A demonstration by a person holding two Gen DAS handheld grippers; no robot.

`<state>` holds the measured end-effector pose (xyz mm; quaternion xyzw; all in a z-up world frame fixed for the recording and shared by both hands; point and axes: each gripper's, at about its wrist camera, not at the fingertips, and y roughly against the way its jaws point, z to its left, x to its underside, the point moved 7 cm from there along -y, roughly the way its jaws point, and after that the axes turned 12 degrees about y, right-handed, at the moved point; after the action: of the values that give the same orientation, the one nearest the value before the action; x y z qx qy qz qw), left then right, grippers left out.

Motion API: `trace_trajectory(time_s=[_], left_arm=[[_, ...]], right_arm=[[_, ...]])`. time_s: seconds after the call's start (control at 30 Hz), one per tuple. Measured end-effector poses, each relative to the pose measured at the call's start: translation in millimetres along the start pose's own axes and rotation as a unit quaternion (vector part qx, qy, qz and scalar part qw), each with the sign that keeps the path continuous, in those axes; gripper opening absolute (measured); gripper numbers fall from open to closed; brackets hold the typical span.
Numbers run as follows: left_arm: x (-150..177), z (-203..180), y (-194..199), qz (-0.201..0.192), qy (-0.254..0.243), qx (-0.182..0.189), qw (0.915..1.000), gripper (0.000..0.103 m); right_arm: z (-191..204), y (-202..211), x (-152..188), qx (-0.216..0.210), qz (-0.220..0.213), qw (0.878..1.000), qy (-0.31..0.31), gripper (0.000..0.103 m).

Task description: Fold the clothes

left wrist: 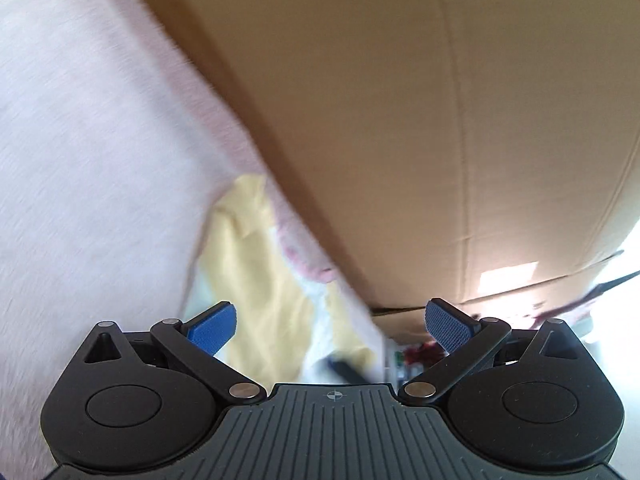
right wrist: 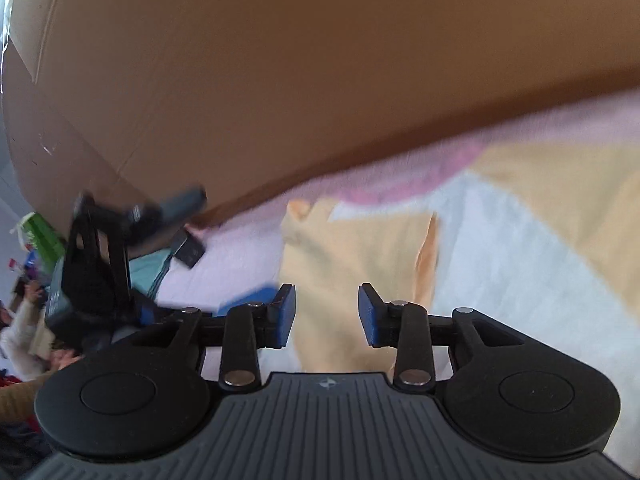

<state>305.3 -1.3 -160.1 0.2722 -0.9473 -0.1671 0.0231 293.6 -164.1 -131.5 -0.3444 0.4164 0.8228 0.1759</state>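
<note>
Both tongs stand empty: left gripper (left wrist: pixel 329 322) spread wide, right gripper (right wrist: pixel 327 316) half parted. The yellow-and-white garment (right wrist: pixel 360 248) lies mid-frame on the pink sheet (left wrist: pixel 80 160) (cardboard box (right wrist: pixel 320 60) behind). Pinch an edge cleanly, only one layer.

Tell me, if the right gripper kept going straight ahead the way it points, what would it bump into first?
Most likely the yellow cloth. The right gripper is open with nothing between its jaws, and the cloth lies right ahead; how far away is hard to judge.
</note>
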Motion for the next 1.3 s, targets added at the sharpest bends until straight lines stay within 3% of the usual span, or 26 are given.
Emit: trace_trajectory(time_s=[0.1, 0.17, 0.2, 0.27, 0.33, 0.4, 0.5, 0.57, 0.67, 0.73, 0.8, 0.9, 1.0, 1.07, 1.1, 1.17, 1.3], left_arm=[[23.0, -4.2, 6.5, -0.015, -0.059, -0.023, 0.9979, 0.103], [43.0, -12.0, 6.6, -0.008, -0.121, -0.056, 0.991, 0.103], [53.9, -16.6, 6.4, -0.005, -0.158, -0.069, 0.985, 0.103], [74.0, -22.9, 6.7, 0.005, -0.227, -0.092, 0.9695, 0.103], [89.6, -25.3, 17.5, 0.02, -0.279, -0.097, 0.9552, 0.103], [105.5, -29.4, 19.4, 0.037, -0.316, -0.092, 0.9435, 0.103], [123.6, -25.2, 16.2, 0.057, -0.346, -0.1, 0.9311, 0.103], [129.5, -17.8, 18.4, 0.072, -0.342, -0.109, 0.9307, 0.103], [141.8, -5.8, 22.6, 0.066, -0.344, -0.1, 0.9313, 0.103], [145.0, -1.9, 23.7, 0.064, -0.34, -0.098, 0.933, 0.103], [147.5, 0.3, 28.1, 0.06, -0.345, -0.092, 0.9321, 0.103], [151.1, 1.4, 39.0, 0.049, -0.35, -0.084, 0.9317, 0.103], [154.9, 5.2, 45.5, 0.043, -0.346, -0.075, 0.9342, 0.103], [154.8, 4.6, 47.7, 0.04, -0.346, -0.073, 0.9345, 0.103], [155.1, 3.8, 48.5, 0.039, -0.348, -0.074, 0.9338, 0.103], [156.4, 3.1, 49.3, 0.036, -0.354, -0.077, 0.9313, 0.103], [157.7, 3.3, 51.1, 0.034, -0.36, -0.081, 0.9287, 0.103]], right_arm=[[3.8, 6.4, -37.6, 0.051, -0.034, 0.995, 0.084, 0.049], [21.0, -10.3, -49.3, 0.051, -0.01, 0.98, 0.19, 0.067], [31.2, -21.5, -51.8, 0.044, 0.009, 0.967, 0.25, 0.072], [49.8, -43.3, -49.0, 0.066, 0.028, 0.927, 0.369, 0.072], [66.2, -61.4, -40.1, 0.055, 0.05, 0.89, 0.45, 0.072], [77.0, -77.1, -34.5, 0.052, 0.062, 0.866, 0.493, 0.072], [87.3, -106.3, -30.4, 0.066, 0.08, 0.843, 0.527, 0.072], [89.7, -103.0, -22.3, 0.057, 0.095, 0.829, 0.548, 0.072], [80.6, -118.7, -23.6, 0.125, 0.087, 0.812, 0.563, 0.076], [70.1, -120.9, -35.7, 0.161, 0.068, 0.84, 0.514, 0.08], [60.1, -119.7, -41.7, 0.17, 0.051, 0.868, 0.463, 0.08], [46.8, -111.8, -45.1, 0.185, 0.035, 0.894, 0.406, 0.08], [36.1, -85.3, -56.1, 0.176, 0.0, 0.923, 0.343, 0.08], [37.2, -73.4, -56.0, 0.124, 0.006, 0.942, 0.313, 0.08], [38.9, -70.9, -53.7, 0.103, 0.018, 0.946, 0.308, 0.08], [43.1, -74.6, -45.3, 0.103, 0.035, 0.936, 0.334, 0.08], [39.6, -100.8, -35.6, 0.154, 0.056, 0.904, 0.394, 0.08]])
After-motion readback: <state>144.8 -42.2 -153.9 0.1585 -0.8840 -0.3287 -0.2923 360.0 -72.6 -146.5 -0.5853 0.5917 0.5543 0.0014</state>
